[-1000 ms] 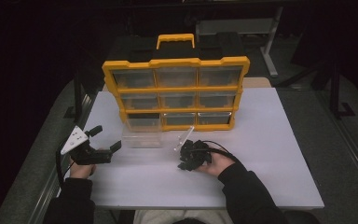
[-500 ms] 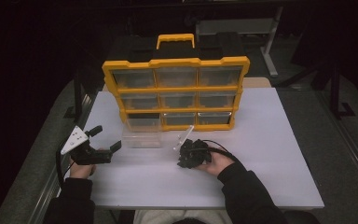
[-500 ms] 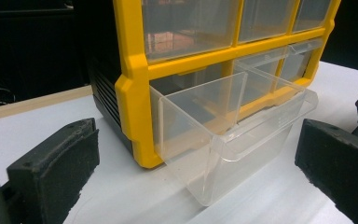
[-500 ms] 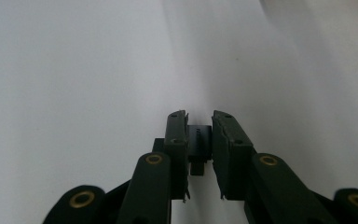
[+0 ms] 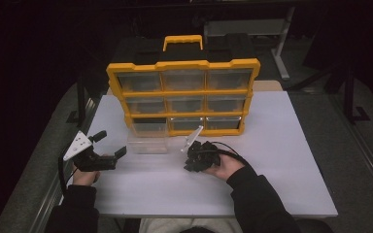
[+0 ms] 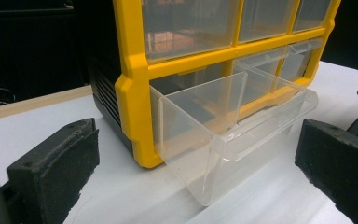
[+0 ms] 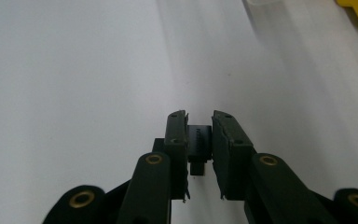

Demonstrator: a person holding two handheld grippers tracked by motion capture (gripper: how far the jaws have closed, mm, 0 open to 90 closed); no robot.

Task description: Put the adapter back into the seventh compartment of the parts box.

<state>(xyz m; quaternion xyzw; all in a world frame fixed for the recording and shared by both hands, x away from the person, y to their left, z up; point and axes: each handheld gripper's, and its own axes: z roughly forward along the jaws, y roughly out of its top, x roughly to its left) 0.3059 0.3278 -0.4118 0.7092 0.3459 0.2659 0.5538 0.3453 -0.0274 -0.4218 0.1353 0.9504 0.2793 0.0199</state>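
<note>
Right gripper (image 7: 199, 140) is clamped on a small black part (image 7: 199, 141), pads pressing both its sides, held just above the white table (image 5: 281, 145); the jaws have just been closing onto it. In the high view that hand sits right of the clear drawer (image 5: 147, 138). The drawer is pulled out of the bottom-left slot of the yellow organizer (image 5: 183, 92), open top exposed, likely so the part can be dropped in. Left gripper (image 5: 108, 146) is wide open with nothing between the pads, aimed at the drawer front, probably ready to steady it or push it shut.
</note>
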